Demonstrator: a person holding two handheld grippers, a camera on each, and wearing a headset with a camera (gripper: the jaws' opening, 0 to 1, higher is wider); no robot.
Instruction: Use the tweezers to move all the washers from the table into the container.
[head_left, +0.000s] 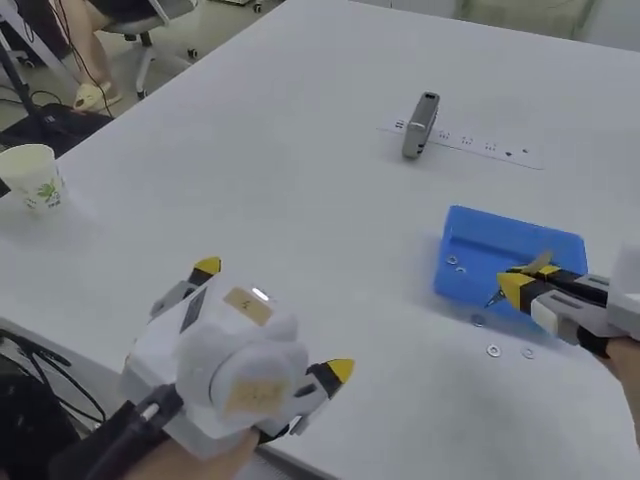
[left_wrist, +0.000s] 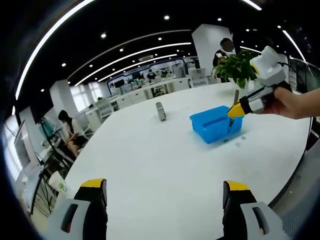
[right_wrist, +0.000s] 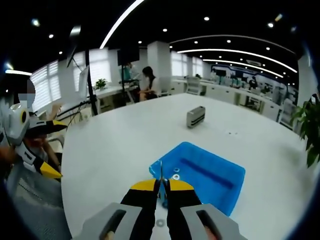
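A wide white desk (head_left: 300, 180) is seen in an open-plan office, under long strip lights (left_wrist: 135, 52) set in a dark ceiling. Rows of other desks are seen far off, with a person (right_wrist: 149, 82) seated at one of them. A potted plant (left_wrist: 237, 67) stands at the far right edge of the desk, a paper cup (head_left: 32, 177) at its left edge, and a grey box (head_left: 421, 124) lies on the far side.

The blue container (head_left: 510, 250) is set on the right side of the desk. Two washers (head_left: 456, 266) lie inside it, at its left end. More washers are left on the desk, just beside the container's near edge.

The right claw (head_left: 515, 285) is held low over the near edge of the container, gripped from the right by a hand (left_wrist: 292, 102). Its jaws are pressed together on the tweezers (right_wrist: 161, 181), whose thin tips are pointed down at the container's near left corner. Whether a washer is pinched in the tips cannot be told.

The left claw (head_left: 273, 318) is held at the near left, well apart from the container. Its jaws are spread wide, with nothing between them.
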